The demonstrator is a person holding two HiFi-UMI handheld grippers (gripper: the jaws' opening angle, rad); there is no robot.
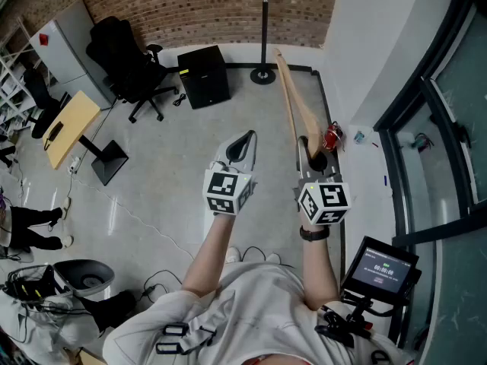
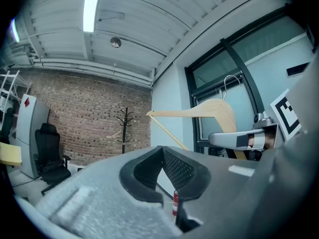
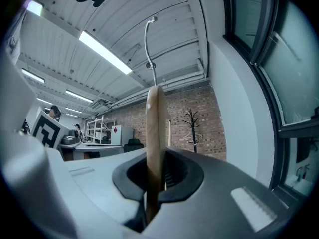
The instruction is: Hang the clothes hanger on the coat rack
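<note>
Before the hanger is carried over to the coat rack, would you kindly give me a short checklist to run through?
1. Grip: right gripper shut on the hanger: ok.
2. Spare hand: left gripper shut, nothing in it: ok.
3. The hook points up, touching nothing: ok.
4. The coat rack is in view ahead, upright: ok.
5. Free peg on it: cannot tell, too small to see.

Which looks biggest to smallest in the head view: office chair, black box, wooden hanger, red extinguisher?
1. Office chair
2. Black box
3. Red extinguisher
The wooden hanger is long but thin and held nearer the camera, so I leave it unranked.
</note>
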